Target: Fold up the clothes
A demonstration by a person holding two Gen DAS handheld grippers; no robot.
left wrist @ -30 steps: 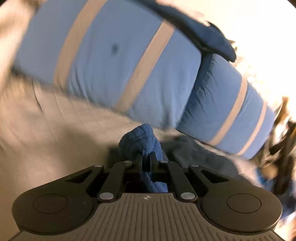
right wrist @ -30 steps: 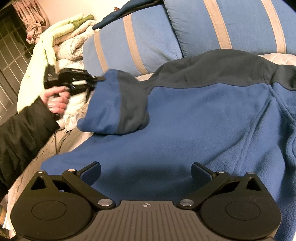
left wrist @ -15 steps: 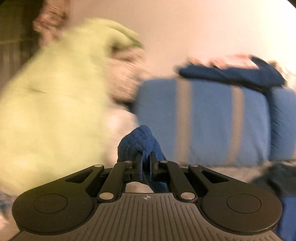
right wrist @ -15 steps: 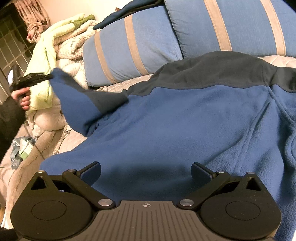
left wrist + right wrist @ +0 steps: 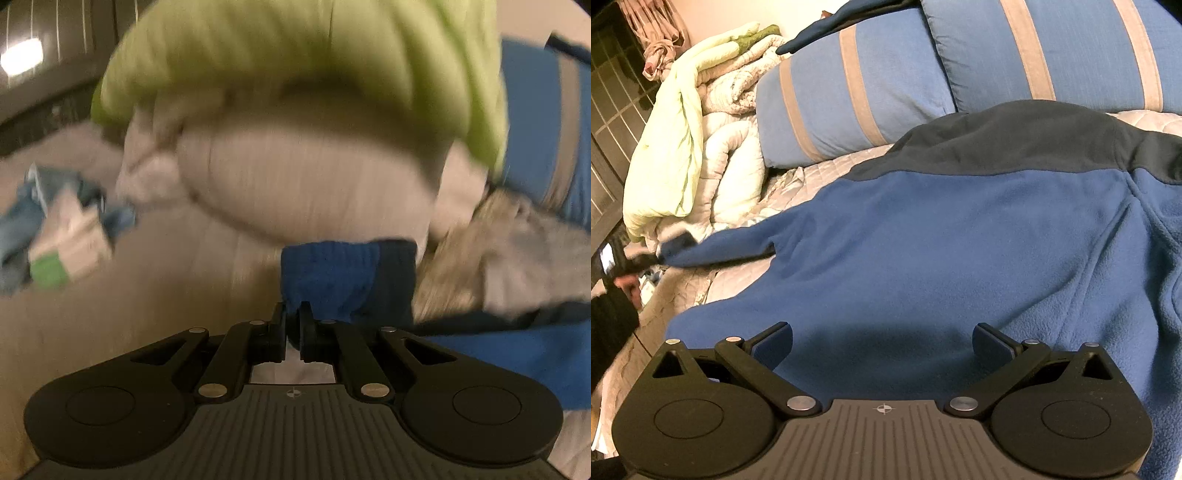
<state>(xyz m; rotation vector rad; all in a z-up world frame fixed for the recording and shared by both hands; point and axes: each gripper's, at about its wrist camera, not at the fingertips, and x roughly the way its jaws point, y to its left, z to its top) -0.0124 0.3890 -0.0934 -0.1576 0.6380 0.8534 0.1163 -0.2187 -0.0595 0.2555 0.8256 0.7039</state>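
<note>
Two black jaws of the left gripper (image 5: 293, 325) pinched together on the cuff (image 5: 343, 277) of a blue fleece jacket (image 5: 960, 236) with a dark grey yoke. Cuff bunched just past the fingertips, blue on one side, dark on the other. Sleeve (image 5: 738, 245) drawn out straight to the left edge of the bed, away from the jacket body, seen from the right wrist. Gripper (image 5: 639, 260) there small and blurred, held by a hand (image 5: 628, 286) in a black sleeve (image 5: 609, 325).

Right gripper (image 5: 882, 341) spread wide, nothing between its pads, hovering over the lower body of the jacket. Jacket lying flat on a pale quilted bedspread (image 5: 827, 166), yoke toward two blue pillows with tan stripes (image 5: 857, 85). Beyond the left gripper, a rumpled pile of lime-green and white bedding (image 5: 303, 110), strongly blurred.
</note>
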